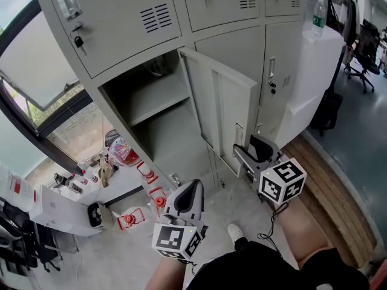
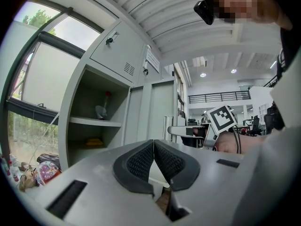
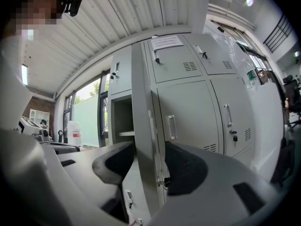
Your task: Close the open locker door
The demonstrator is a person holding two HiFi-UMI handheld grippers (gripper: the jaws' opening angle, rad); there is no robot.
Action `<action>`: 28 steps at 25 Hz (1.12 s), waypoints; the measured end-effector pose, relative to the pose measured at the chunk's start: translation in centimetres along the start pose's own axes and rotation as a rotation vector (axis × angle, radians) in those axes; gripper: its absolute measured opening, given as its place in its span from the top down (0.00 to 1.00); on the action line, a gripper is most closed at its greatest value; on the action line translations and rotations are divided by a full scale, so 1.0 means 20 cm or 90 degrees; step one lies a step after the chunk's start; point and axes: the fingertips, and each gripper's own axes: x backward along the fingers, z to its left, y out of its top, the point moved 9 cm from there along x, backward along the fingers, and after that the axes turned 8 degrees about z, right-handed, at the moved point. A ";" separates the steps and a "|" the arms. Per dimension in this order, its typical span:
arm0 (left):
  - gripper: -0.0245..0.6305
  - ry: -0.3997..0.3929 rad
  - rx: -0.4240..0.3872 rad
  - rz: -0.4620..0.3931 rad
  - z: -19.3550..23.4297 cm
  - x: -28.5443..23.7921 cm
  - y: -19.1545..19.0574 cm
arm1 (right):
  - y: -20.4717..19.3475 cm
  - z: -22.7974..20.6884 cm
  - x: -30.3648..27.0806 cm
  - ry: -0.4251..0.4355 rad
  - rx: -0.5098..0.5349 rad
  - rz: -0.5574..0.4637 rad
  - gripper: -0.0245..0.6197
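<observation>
**Locker door ajar, right tongs astride its edge**

The tall grey metal locker door point(image 1: 227, 110) stands swung well out from the bank of grey steel lockers point(image 1: 121, 17). It is hinged at the right side of its open compartment point(image 1: 151, 101), and its free edge points back towards the person. Inside the compartment a flat grey shelf point(image 1: 158, 98) splits the space. In the left gripper view something with a red top sits on that shelf and something yellow point(image 2: 95, 141) lies below it; I cannot tell what either one is.

The right tongs point(image 1: 253, 151) are held level at the lower part of the door's free edge, close to the small latch plate point(image 1: 239, 135). Their jaws are spread wide, and in the right gripper view the door edge point(image 3: 143, 107) runs straight up between the two dark pads point(image 3: 186, 166). The pads straddle the sheet metal without clamping it.

The left tongs point(image 1: 193, 189) hang lower and to the left, out in front of the open compartment and apart from the door. Their jaws are pressed together at the tips with nothing between them.

Small red and white items point(image 1: 148, 180) are scattered on the pale floor by the locker's foot, and a clear plastic bottle point(image 1: 318, 14) stands on the white cabinet at the right.
</observation>
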 end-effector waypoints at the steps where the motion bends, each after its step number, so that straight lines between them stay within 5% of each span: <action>1: 0.93 0.001 0.000 -0.001 0.00 0.00 0.00 | 0.00 0.00 0.00 0.001 -0.001 0.000 0.56; 8: 0.93 0.007 0.002 -0.005 0.03 0.00 0.01 | 0.01 0.01 -0.03 0.013 0.008 0.010 0.69; 28: 0.93 0.023 0.004 -0.009 0.05 0.09 0.00 | 0.01 0.16 -0.07 0.045 0.063 0.030 0.68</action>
